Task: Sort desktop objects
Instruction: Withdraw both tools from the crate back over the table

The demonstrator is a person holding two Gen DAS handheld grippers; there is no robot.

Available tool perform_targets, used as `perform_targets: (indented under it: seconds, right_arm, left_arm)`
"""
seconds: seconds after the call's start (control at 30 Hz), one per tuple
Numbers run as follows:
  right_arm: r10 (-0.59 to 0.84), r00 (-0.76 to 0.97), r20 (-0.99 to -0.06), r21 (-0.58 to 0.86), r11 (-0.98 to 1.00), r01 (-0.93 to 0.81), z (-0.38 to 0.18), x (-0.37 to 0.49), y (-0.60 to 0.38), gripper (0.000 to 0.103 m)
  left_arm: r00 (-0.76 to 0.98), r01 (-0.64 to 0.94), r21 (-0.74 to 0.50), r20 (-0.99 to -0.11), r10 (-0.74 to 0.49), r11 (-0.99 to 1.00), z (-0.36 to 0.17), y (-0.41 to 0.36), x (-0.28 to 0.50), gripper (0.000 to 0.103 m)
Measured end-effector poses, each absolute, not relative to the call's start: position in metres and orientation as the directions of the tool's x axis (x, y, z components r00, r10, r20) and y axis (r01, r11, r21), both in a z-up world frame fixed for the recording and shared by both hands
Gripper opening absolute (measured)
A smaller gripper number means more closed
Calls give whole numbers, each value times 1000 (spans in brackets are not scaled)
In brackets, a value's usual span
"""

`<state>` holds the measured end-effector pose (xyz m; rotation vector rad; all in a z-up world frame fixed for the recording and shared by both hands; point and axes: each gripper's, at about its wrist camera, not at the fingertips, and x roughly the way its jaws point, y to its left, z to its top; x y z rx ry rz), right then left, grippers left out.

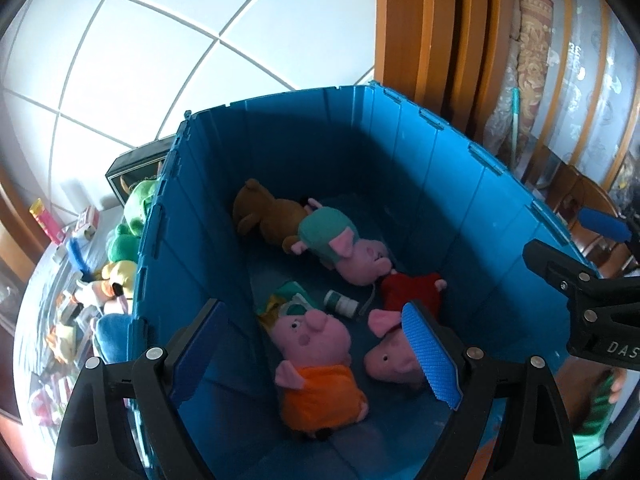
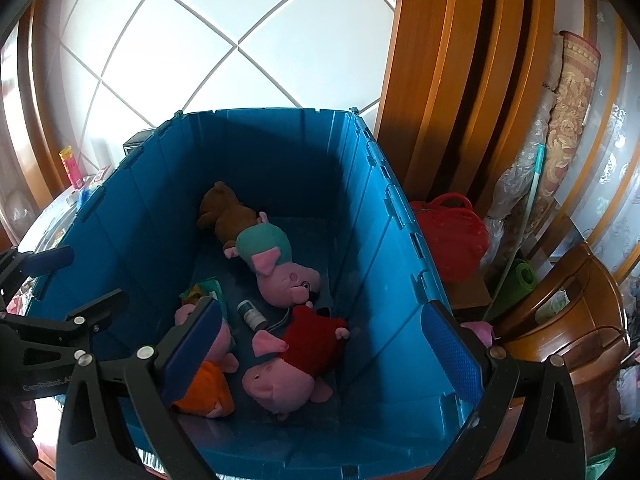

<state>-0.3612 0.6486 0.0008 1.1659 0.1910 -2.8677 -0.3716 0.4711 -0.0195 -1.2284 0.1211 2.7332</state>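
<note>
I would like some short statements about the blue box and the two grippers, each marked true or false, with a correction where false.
1. The blue box holds several plush toys. True.
2. The left gripper grips the pig in the orange shirt. False: its jaws stand apart, holding nothing, and the pig lies on the box floor.
3. A small bottle lies on the box floor. True.
4. The brown plush lies outside the box. False: it lies inside, at the far end.
5. The right gripper is open. True.
</note>
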Motion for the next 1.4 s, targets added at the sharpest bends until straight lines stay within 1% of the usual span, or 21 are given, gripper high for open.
perform_targets:
  seconds: [0.13,0.33,0.43,0.53,0.73,1.0,1.13,1.27,1.4]
  right_arm:
    - [-5,-727,-687,-81,-993,84,1,-347,651,101]
    - [-58,-736,-675,-16,-996,93,-9,-323,657,101]
    - [-67,-735,-675,-4,-995,95,-12,-316,656,101]
    - [-86,-743,-664,1,-993,114,-13,-307,654,101]
    - [-73,-760,-645,-22,-993,113,-14,-291,634,102]
    - [-106,-785,-611,-24,-988,153,-3,-268,577,102]
    - [-137,-803,-580,-4,-985,171,5,-254,532,102]
    - [-183,-809,-559,25,-979,204,8,-241,478,103]
    - [-229,-810,-540,52,-969,240,2,-229,417,103]
  left_arm:
    - [-691,-155,-2,-715,109,-988,-10,462,-350,90]
    - [-745,-121,55,-665,55,-991,0,457,-317,93]
    - [-757,-114,48,-651,56,-992,1,452,-302,94]
    - [-767,-103,38,-640,55,-994,1,446,-288,97]
    - [-781,-44,12,-624,27,-999,0,416,-264,100]
    - [-796,67,-48,-605,-24,-997,-1,333,-235,101]
    - [-803,128,-61,-592,-67,-990,-2,269,-212,101]
    - [-806,188,-38,-577,-132,-981,-10,196,-183,101]
    - [-784,245,-17,-591,-188,-969,-24,121,-155,101]
